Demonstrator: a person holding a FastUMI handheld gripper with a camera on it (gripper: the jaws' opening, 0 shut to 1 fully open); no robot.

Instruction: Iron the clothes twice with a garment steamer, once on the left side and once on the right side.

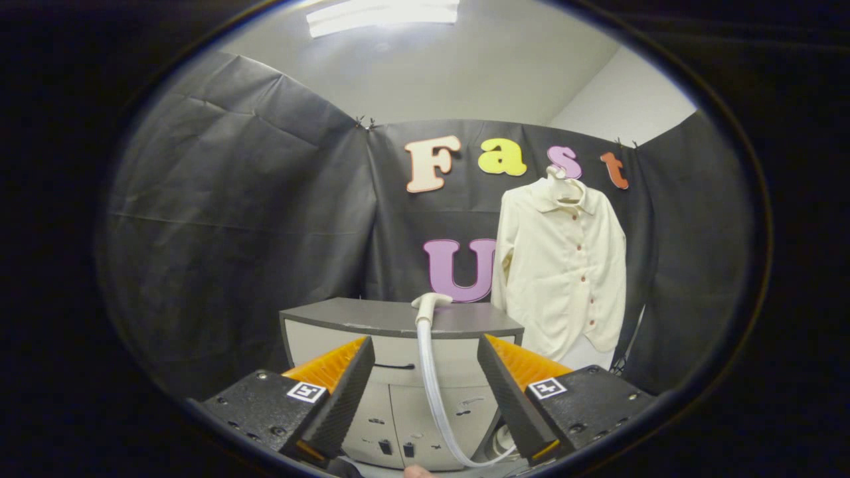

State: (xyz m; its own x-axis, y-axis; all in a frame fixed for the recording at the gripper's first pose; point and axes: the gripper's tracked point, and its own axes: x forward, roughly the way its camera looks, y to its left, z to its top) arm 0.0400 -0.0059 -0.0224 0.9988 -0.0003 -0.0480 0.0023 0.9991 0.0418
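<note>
A grey cabinet (398, 345) stands against the black booth wall, its flat top serving as the worktop (372, 317). To its right a cream button-up shirt (564, 265) hangs on a hanger against the wall, beyond the right finger. The claw (425, 372) is spread wide, nothing between its fingers pressed, both pointing toward the cabinet front. The white steamer head (428, 302) rests on the worktop's front edge, ahead of the fingers, and its pale hose (431, 385) drops down the cabinet front between them, curling toward the right finger's base.

Gripper (423, 378) camera, facing cabinet (398, 318); near
</note>
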